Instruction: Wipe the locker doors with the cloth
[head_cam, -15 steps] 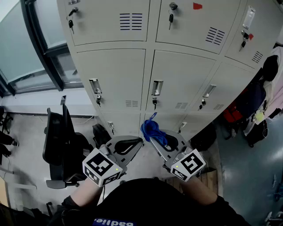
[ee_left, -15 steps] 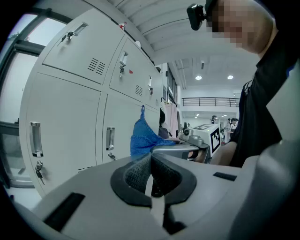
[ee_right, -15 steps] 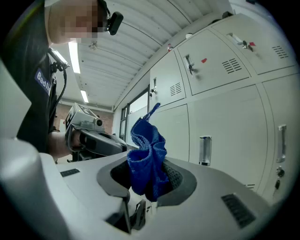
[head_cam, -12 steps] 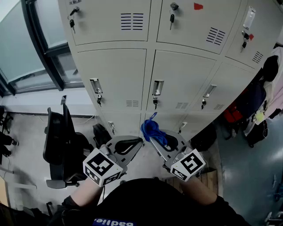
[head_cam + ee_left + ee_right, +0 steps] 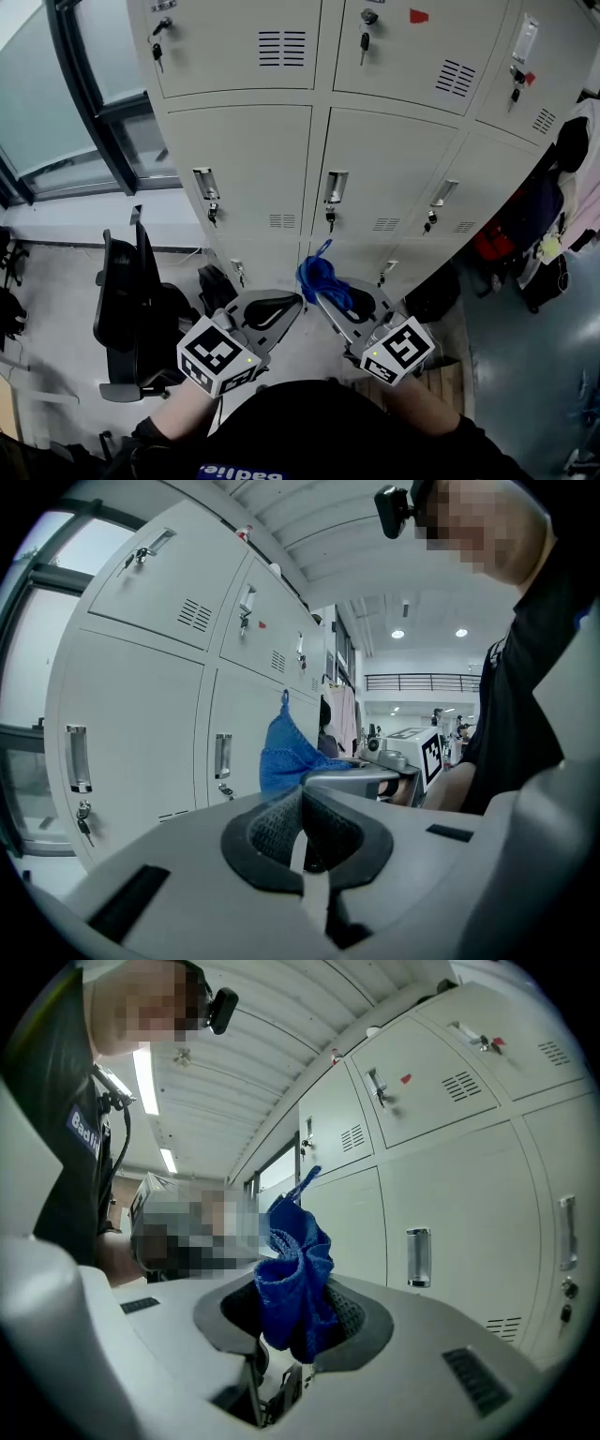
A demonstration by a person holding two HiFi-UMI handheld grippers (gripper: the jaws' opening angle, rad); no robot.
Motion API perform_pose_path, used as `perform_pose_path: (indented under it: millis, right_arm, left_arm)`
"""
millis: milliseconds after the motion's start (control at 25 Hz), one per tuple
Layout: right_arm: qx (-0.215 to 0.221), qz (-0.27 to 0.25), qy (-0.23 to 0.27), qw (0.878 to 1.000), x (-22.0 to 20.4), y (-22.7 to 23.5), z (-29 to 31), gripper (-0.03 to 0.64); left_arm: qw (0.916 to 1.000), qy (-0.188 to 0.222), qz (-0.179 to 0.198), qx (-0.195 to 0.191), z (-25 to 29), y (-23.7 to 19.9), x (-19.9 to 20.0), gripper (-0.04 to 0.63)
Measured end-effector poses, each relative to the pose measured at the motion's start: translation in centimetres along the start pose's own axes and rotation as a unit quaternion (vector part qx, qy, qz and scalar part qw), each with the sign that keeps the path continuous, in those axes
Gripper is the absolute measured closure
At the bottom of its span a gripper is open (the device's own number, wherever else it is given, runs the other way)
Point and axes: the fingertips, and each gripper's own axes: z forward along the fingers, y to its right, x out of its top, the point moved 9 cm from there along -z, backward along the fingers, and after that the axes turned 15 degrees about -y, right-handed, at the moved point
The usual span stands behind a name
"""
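The cloth (image 5: pixel 323 275) was held tight in the right gripper (image 5: pixel 328 296). The left gripper (image 5: pixel 287 305) was closed on nothing. Little was moved since before; the locker doors (image 5: pixel 246 167) were not yet wiped.

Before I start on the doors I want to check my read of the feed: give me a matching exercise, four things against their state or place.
Things:
1. left tool
2. right tool
3. cloth
4. chair

States:
A. blue, bunched up
B. shut, nothing in it
C. black, far left of the head view
D. shut on the cloth

Pairs: 1-B, 2-D, 3-A, 4-C
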Motion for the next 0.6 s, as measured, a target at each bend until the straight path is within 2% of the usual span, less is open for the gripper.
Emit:
perform_pose_path:
  millis: [40,120,240,600]
  right_arm:
    - [0.005,0.015,0.006,1.000,-0.1,0.1,0.0,0.514]
    - [0.022,0.076,0.033,0.996,-0.5,0.6,0.1,0.514]
    - [0.042,0.176,0.078,0.980,-0.9,1.3,0.6,0.514]
    - [0.100,0.318,0.141,0.932,-0.3,-1.4,6.9,0.514]
  left_arm:
    - [1.0000,0.000,0.000,-0.001,0.0,0.0,0.0,0.588]
    - [1.0000,0.003,-0.001,0.000,-0.2,0.0,-0.1,0.588]
    - [1.0000,0.007,-0.002,0.002,-0.9,-0.1,-0.3,0.588]
    - [0.9995,0.012,-0.018,0.022,-6.3,-2.3,-2.9,0.588]
